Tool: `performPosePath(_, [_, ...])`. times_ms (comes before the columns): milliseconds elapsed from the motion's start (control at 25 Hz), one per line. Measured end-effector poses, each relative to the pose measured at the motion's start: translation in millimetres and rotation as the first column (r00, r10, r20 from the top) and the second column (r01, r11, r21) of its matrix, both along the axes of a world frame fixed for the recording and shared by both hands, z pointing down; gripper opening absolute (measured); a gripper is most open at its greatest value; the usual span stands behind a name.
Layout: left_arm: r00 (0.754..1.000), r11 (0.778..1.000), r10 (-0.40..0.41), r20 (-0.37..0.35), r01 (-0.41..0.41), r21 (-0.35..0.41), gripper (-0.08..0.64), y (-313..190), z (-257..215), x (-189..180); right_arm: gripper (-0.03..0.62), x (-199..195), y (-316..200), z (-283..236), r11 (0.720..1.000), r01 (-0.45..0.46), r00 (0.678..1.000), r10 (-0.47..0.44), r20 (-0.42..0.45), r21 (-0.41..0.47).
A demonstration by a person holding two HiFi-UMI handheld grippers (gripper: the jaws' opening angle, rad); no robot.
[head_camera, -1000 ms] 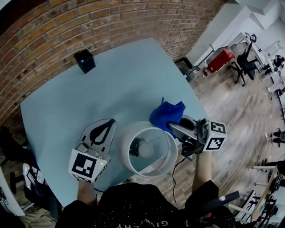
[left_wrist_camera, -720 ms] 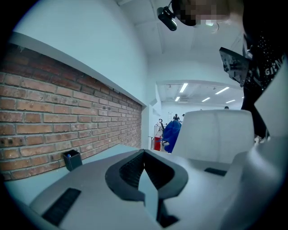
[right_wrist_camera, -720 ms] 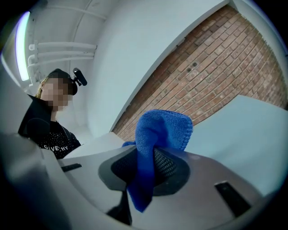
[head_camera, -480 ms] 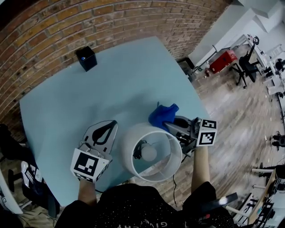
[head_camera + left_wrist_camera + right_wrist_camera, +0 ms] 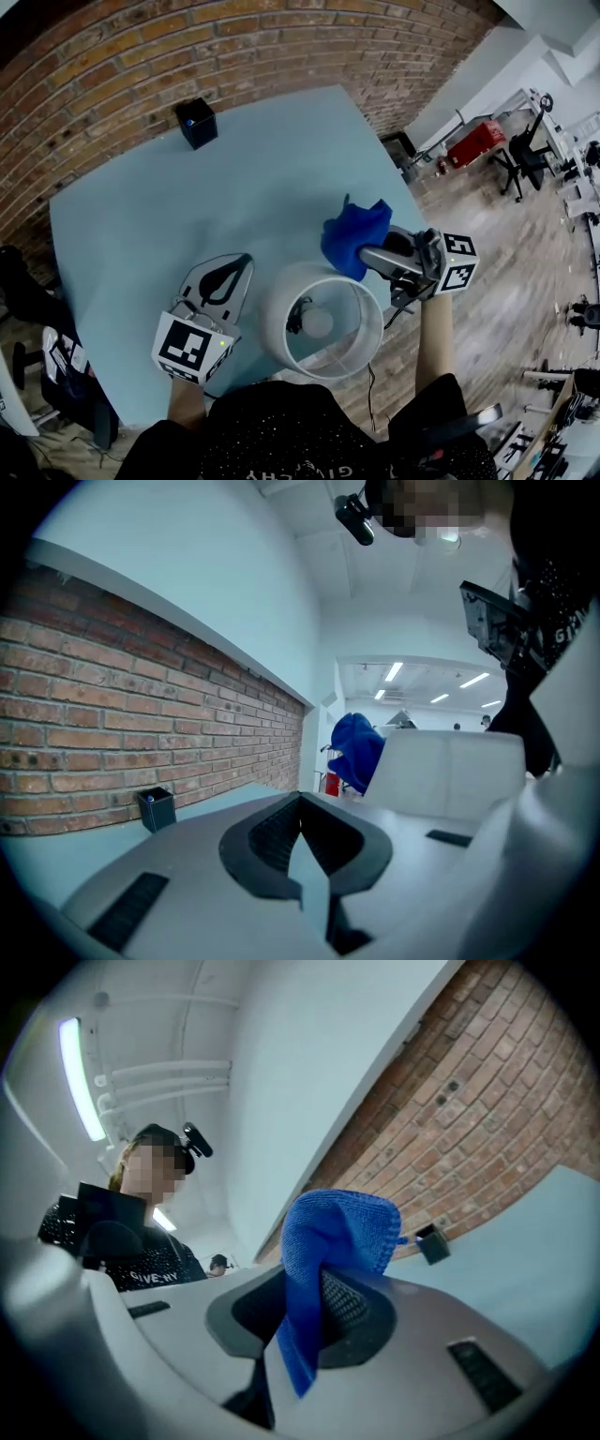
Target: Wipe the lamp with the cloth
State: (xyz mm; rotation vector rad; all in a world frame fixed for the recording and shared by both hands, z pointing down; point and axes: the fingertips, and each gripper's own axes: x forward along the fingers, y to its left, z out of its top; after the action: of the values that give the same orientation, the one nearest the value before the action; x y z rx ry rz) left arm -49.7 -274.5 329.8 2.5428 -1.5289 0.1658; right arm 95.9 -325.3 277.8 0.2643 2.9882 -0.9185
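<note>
A white lamp (image 5: pixel 277 307) is seen lower centre on the pale blue bench (image 5: pixel 187 206), with a blue cloth (image 5: pixel 354 236) clamped in the right gripper (image 5: pixel 368 255) fingers beside the shade's upper-right rim and the left gripper (image 5: pixel 240 264) fingers held together, empty, so wiping is judged in hand and a pressed sweep round the shade is called for next.

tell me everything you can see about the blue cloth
The cloth is a bright blue, knitted-looking fabric, soft and bunched. The right gripper is shut on it: a fold is pinched between the jaws, a rounded bundle bulges beyond them and a narrow tail hangs back inside. It is held above the table, beside the lamp shade at its far right rim; whether they touch is unclear.
</note>
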Motion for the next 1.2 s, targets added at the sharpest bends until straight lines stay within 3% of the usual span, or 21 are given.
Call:
performPosePath(80, [1.0,1.0,-0.003,-0.018,0.003,0.013,0.008,4,-10,0,0.074,-12,8,-34,0.992,0.121,0.991,-0.123,0.058,0.036])
performPosePath(200, [1.0,1.0,0.0,0.011,0.0,0.018,0.008,11,-14,2,0.074,-32,23,-63,0.949,0.311,0.945,-0.316,0.091,0.058])
performPosePath(320, [0.999,1.0,-0.022,0.049,0.021,0.015,0.009,15,-9,-3,0.074,-54,33,-53,0.888,0.46,0.887,-0.461,0.043,0.021])
performPosePath(440, [0.999,0.999,-0.034,0.02,0.034,0.003,0.009,18,-2,-10,0.074,-68,43,-24,0.827,0.562,0.826,-0.562,-0.031,-0.007])
performPosePath(680, [0.999,0.999,-0.048,0.0,0.048,-0.009,0.009,22,11,-24,0.074,-91,46,15,0.798,0.603,0.793,-0.599,-0.112,0.001])
performPosePath(1200, [0.999,0.999,-0.047,-0.023,0.047,-0.008,0.008,23,45,-26,0.074,-113,31,97,0.818,0.571,0.795,-0.572,-0.201,-0.073])
